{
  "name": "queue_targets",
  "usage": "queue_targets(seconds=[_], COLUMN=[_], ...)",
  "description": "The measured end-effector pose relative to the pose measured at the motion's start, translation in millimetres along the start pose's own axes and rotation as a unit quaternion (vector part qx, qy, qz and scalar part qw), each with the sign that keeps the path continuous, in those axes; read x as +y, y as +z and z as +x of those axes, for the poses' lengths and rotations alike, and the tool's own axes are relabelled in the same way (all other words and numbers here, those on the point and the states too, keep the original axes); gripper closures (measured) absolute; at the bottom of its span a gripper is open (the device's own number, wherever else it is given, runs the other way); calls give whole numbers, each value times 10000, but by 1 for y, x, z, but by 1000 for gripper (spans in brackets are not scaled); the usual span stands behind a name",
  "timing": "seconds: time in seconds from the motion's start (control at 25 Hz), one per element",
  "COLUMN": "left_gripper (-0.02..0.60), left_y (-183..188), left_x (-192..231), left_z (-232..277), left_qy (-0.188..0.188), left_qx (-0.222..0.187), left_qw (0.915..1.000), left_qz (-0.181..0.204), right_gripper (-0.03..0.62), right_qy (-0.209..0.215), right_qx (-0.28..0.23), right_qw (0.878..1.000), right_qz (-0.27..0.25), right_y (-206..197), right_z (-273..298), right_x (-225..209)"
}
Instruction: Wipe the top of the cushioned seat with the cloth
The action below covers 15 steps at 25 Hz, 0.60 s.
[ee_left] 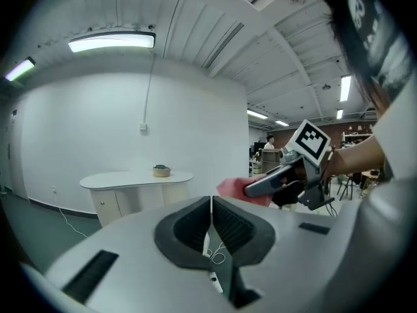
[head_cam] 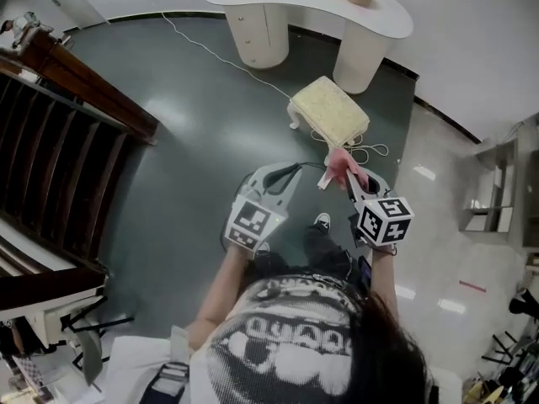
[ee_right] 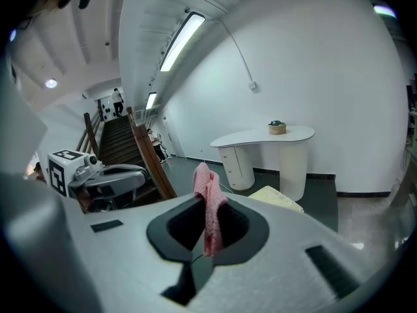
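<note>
The wiping looks not yet begun: the right gripper [ee_right: 208,217] grips the pink cloth [ee_right: 207,184] in its jaws, in the air short of the cushioned seat [head_cam: 328,110] on the floor ahead, while the left gripper [ee_left: 212,219] has its jaws pressed together on nothing.

We hold both tongs out ahead of our chest, near each other, their tips angled inward. Our left tongs [ee_left: 212,206] have the jaws pressed together with nothing between them. Our right tongs [ee_right: 208,222] are clamped on a pink cloth [ee_right: 208,201], which stands up from between the jaws. Our bare left forearm [head_cam: 212,297] and right forearm [head_cam: 381,280] reach forward behind the marker cubes, the left tongs just beside the right.
</note>
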State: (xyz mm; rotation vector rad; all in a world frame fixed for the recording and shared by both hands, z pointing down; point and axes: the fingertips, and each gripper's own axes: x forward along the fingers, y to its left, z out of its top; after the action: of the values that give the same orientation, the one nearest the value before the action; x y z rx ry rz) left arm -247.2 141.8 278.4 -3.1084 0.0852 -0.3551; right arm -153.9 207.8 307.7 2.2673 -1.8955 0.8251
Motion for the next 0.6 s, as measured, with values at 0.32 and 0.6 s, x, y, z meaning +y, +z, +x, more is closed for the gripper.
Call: queue_targets(seconds=[0.32, 0.6], left_gripper=[572, 572], left_y=[19, 18], left_x=[-17, -17], left_z=[79, 100], left_qy=[569, 831], left_qx=[162, 469], left_qw=[9982, 9954], left_qz=[-14, 33], right_gripper=[583, 583], right_qy=[439, 745], right_qx=[120, 164], right_qw=[9989, 9967], right_qz=[101, 290], right_y=[23, 26], right_z=[16, 29], right_x=[-93, -118])
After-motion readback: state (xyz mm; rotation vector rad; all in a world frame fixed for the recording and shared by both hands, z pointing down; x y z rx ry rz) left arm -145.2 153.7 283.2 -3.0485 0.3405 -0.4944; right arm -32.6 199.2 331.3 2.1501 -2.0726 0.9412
